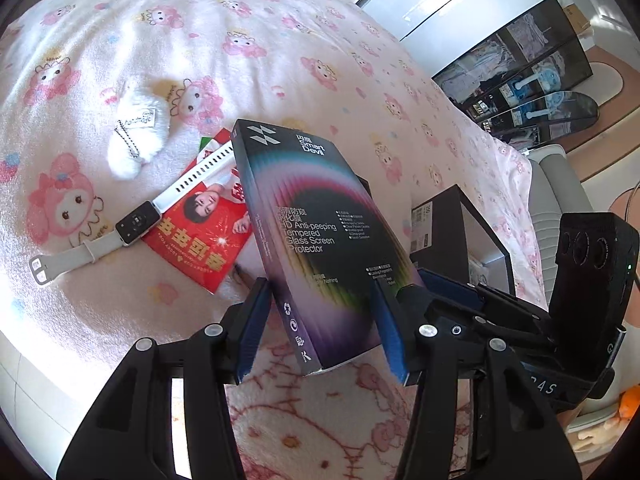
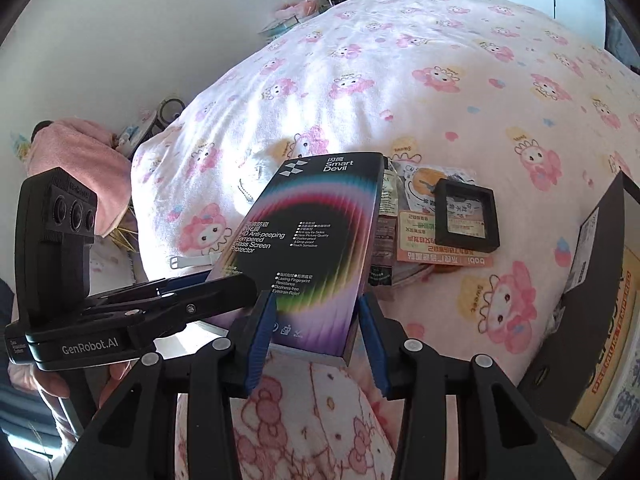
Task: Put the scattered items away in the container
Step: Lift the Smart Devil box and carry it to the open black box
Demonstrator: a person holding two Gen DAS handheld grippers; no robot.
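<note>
Holding the box (image 1: 320, 216) between the narrowed jaws of the left gripper (image 1: 322, 284), pads pressing its long edges near the bottom end. Gripping the same box in the right gripper (image 2: 317, 296) too, jaws drawn in to the width of the pack and seemingly bearing on both edges. Keeping it lifted and tilted above the bedspread (image 1: 280, 40), resting on nothing.

Judging it light and stiff: thin cardboard, glossy and probably a bit slippery, likely carrying glass inside, so needing a gentle squeeze. Favouring a grip across the narrow width, on the firm edges, not on the broad printed face.

Looking at a flat, dark pack with a rainbow swirl and white lettering reading "Smart Devil" and "Tempered Glass Screen Protector".

Waiting to the right, near the bed's edge: the container (image 1: 436, 220), black and open-topped. Lying loose on the bedspread: a watch (image 1: 136, 224) across a red packet (image 1: 200, 236), a plush (image 1: 136, 136) beside them, and, in the right wrist view, a small black case (image 2: 466, 216) on some sachets (image 2: 416, 240).
</note>
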